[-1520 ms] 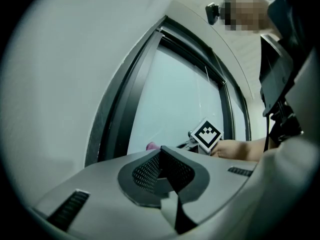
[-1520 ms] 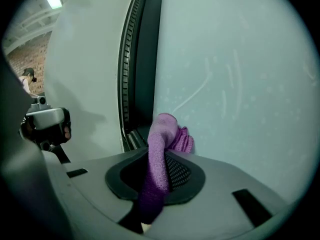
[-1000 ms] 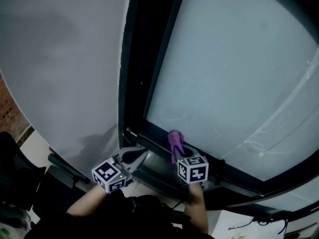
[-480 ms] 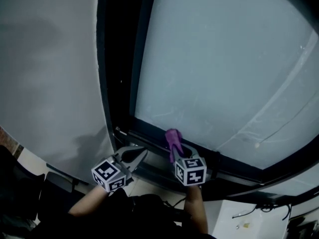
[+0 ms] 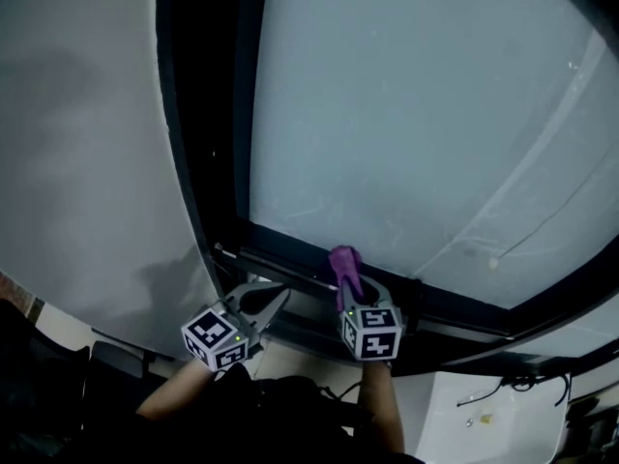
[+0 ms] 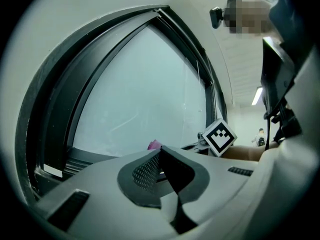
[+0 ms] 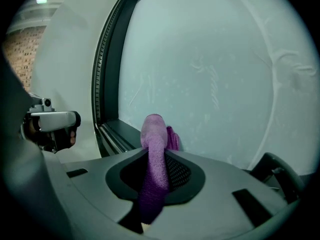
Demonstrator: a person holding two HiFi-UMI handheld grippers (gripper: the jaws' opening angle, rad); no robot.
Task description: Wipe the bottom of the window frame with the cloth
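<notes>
- filling most of your head view is the pale, frosted window pane [image 5: 406, 114], marked with faint streaks.
- to its left you see a plain grey wall [image 5: 77, 162].
- the dark window frame [image 5: 203, 162] runs between the wall and the glass, and its bottom rail [image 5: 290, 259] crosses just ahead of your two grippers.
- your left gripper [image 5: 276, 298] sits below the bottom rail, near the frame's lower left corner. its own view shows the jaws pressed together with nothing between them.
- your right gripper [image 5: 354, 293] is just beside the left one, further along the rail, and points up at the glass. its jaws are pinching the cloth.
- the purple cloth [image 7: 155, 154] is bunched into a narrow roll that runs through the right jaws. its rounded top pokes out where the pane meets the bottom rail. you cannot tell from these views whether it touches the rail.
</notes>
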